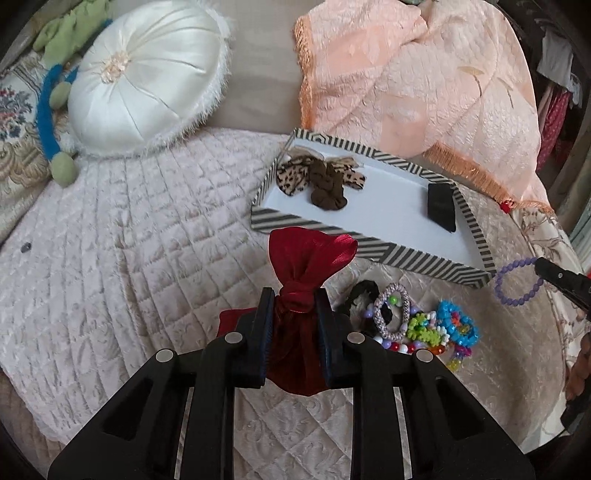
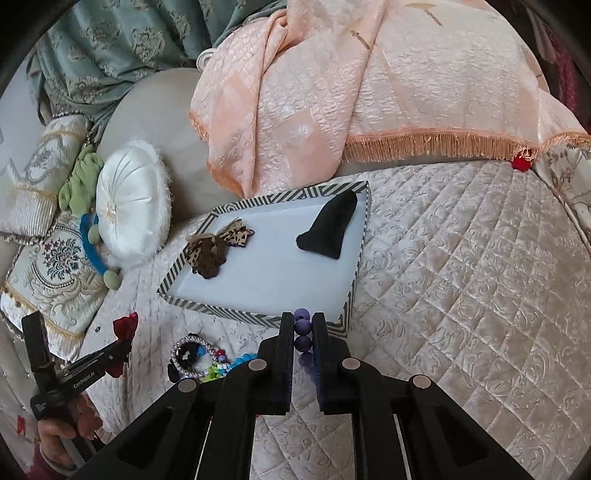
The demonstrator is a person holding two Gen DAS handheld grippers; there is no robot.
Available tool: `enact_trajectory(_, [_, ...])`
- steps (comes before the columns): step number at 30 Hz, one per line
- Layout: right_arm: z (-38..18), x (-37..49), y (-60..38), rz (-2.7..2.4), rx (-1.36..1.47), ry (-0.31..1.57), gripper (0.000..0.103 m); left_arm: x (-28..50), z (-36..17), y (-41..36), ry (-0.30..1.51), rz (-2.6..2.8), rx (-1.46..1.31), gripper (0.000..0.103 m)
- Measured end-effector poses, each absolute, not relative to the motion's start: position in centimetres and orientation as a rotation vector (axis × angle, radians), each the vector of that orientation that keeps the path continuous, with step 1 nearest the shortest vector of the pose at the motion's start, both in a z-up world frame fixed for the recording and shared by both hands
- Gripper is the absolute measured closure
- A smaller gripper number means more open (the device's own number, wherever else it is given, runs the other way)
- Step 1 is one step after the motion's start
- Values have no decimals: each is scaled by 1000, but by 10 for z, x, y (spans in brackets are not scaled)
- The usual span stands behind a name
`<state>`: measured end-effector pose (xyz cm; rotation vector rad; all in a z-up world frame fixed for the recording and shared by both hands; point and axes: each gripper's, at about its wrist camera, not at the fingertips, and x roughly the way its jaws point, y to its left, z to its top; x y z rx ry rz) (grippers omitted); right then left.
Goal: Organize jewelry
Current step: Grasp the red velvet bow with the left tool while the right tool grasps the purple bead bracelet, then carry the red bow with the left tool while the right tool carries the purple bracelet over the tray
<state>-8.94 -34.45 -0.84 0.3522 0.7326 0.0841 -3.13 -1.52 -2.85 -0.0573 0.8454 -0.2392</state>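
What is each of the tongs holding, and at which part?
Left tongs: red bow, at its knot. Right tongs: purple bead bracelet, by its beads.

Pretty clearly someone's bedroom at home: everything sits on a bed with a pale quilted bedspread (image 2: 461,266), and a peach fringed throw (image 2: 332,92) is draped over the far end. There's a round white satin cushion (image 1: 147,74), an embroidered floral pillow (image 2: 55,280) and a green plush toy (image 1: 70,33) piled at one side, with teal damask curtains (image 2: 122,40) behind. At the right edge of the left view you can also make out clothes hanging (image 1: 557,85), though they're blurry.
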Motion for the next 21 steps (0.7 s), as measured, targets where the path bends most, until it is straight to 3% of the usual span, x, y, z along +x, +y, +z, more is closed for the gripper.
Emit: enact_trajectory(21, [-1,-84,-328,151,349,701,94,-36,-24,-24,773,-181,17,83])
